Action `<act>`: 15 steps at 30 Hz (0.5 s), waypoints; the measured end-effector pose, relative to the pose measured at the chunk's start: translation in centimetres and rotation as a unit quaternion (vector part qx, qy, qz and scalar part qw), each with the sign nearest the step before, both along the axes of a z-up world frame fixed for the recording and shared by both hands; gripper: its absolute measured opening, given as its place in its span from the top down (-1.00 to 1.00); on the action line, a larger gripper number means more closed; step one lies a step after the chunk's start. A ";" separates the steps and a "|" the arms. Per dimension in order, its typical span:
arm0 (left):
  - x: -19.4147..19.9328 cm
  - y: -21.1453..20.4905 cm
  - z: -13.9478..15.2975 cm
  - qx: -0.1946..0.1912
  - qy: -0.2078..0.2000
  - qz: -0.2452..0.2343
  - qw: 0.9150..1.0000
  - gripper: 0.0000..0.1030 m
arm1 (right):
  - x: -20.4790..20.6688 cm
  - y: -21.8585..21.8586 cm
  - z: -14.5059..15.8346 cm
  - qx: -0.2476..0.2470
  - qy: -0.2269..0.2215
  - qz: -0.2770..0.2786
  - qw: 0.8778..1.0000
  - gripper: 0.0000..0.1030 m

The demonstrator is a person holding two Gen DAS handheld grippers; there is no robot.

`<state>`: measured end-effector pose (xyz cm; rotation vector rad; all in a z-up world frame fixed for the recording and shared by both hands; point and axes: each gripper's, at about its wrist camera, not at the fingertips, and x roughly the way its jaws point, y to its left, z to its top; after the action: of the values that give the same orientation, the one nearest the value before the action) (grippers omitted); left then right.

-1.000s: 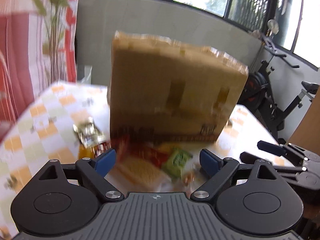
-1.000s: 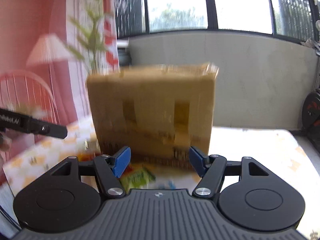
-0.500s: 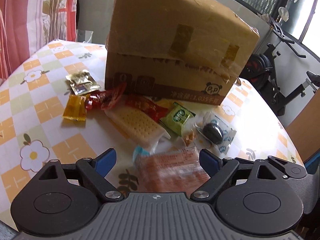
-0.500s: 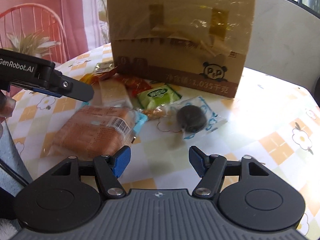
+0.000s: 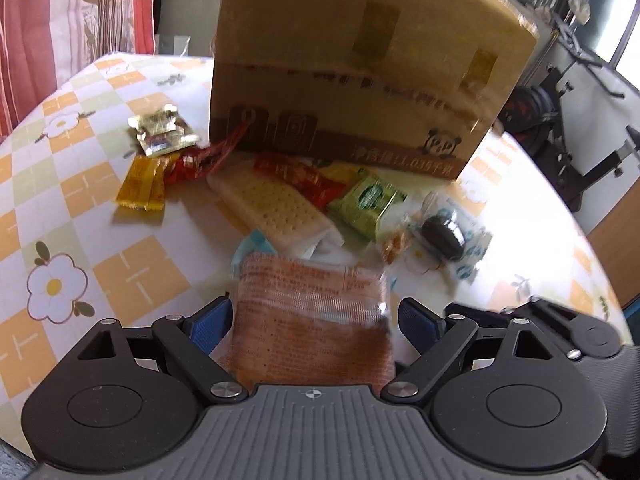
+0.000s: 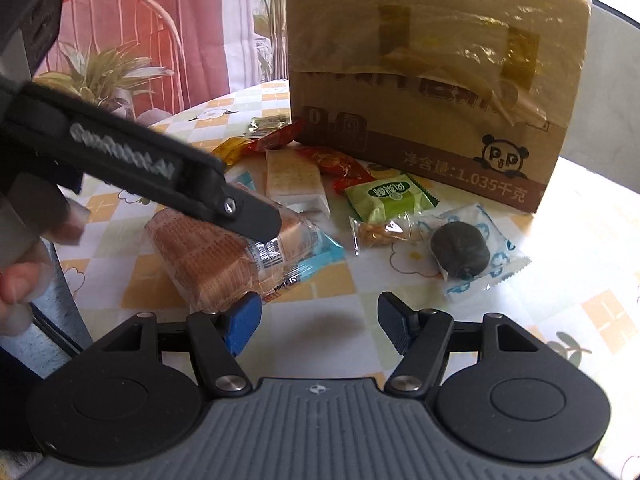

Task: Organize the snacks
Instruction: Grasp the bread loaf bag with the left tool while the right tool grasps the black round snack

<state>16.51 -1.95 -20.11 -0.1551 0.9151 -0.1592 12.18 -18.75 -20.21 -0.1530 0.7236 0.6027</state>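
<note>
Jaws of the left gripper (image 5: 314,316) stand wide, with the orange bread packet (image 5: 312,320) lying between its blue pads (image 5: 208,322); whether the pads touch the wrapper cannot be told. The right gripper (image 6: 318,320) is parted too, with only bare tablecloth between its pads, its left pad just beside the near end of that same packet (image 6: 208,256). A person's fingers (image 6: 24,280) show at the left edge of the right wrist view.

Everything else lies between the bread packet and the cardboard box (image 5: 360,64), which stands upright at the far side of the checked, flowered table (image 5: 132,264). Just beyond the bread packet lies a pale cracker pack (image 5: 272,208), and beyond that, close against the box, a red wrapper (image 5: 300,178). To the right of the cracker pack sits a green sachet (image 6: 386,198), then a small clear pack of nuts (image 6: 384,232), then a white-and-blue pouch holding a dark round cake (image 6: 460,250). Left of the cracker pack are a red twist wrapper (image 5: 200,160), an amber packet (image 5: 142,186) and a gold foil packet (image 5: 162,136), the last nearest the box's left corner.
</note>
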 end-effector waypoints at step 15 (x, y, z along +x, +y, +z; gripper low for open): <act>-0.7 0.7 0.2 0.008 -0.018 0.018 1.000 -0.50 | 0.6 -3.6 0.2 0.033 -0.006 -0.081 0.996 -0.30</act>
<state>15.79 -1.29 -19.92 -0.1530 0.8780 -0.1209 12.78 -22.33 -20.02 -0.0364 0.6963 0.4704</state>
